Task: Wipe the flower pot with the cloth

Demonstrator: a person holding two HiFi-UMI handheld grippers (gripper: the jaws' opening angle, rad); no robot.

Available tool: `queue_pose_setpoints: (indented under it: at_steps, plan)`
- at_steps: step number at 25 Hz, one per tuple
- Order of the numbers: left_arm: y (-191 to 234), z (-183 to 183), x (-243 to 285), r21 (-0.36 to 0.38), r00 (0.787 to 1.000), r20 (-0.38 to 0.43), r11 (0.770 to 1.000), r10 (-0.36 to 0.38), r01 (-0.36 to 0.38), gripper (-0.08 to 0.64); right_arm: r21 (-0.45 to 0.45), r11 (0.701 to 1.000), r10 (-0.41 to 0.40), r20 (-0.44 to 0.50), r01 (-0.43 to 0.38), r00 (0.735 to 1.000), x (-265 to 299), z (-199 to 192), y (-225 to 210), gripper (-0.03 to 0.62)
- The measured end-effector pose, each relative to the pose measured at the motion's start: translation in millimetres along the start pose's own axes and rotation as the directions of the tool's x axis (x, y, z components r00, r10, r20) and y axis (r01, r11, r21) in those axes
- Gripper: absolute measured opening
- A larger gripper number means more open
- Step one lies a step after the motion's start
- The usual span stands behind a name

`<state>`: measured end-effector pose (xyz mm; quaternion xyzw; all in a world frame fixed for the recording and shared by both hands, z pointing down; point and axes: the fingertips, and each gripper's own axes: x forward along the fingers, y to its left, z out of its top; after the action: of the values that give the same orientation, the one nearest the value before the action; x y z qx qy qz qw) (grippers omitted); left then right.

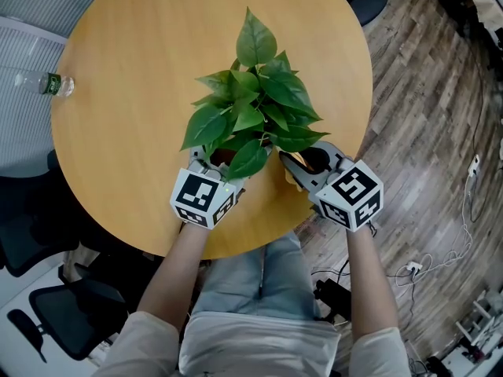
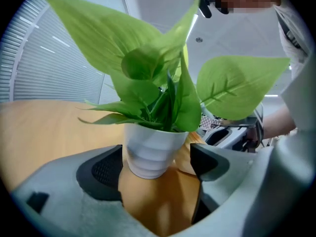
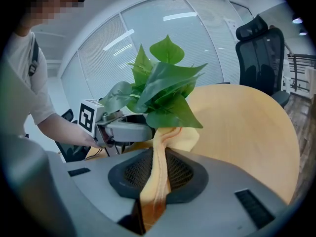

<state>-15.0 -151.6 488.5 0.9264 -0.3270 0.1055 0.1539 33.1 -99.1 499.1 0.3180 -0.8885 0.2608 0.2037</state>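
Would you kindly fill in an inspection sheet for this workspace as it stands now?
Surface: round wooden table, bare apart from the items below.
Job's things: white flower pot with a leafy plant; yellow cloth beside the pot.
Clutter: plastic bottle at the table's left edge.
Grippers: left gripper jaws apart either side of the pot; right gripper closed on the cloth.
Cables: loose cables on the floor at right.
Surroundings: plank floor, black office chair.
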Motion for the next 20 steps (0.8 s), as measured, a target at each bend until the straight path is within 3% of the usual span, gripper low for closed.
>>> queue_pose_setpoints:
  at_steps: [9, 17, 20]
  plan:
    - [-1.6, -10.4, -27.8, 0.002, 0.999, -0.041, 1.0, 0.017, -0.017, 0.423, 0.082, 0.996, -0.035, 0.031, 0.033, 0.999, -11.7, 0.0, 3.0, 0.06]
    - [-22.1, -11.3, -81.6, 0.0, 0.994, -0.107, 1.0, -0.019, 0.019, 0.422, 0.178, 0.983, -0.053, 0.038, 0.045, 0.998, -48.1, -0.7, 19.8, 0.06]
    - [-35.7, -0.3, -101.4, -0.02, 0.995, -0.1, 0.999, -0.03, 0.028, 0.38, 0.199, 0.978, -0.066, 0.03, 0.059, 0.997, -63.9, 1.8, 28.2, 0.06]
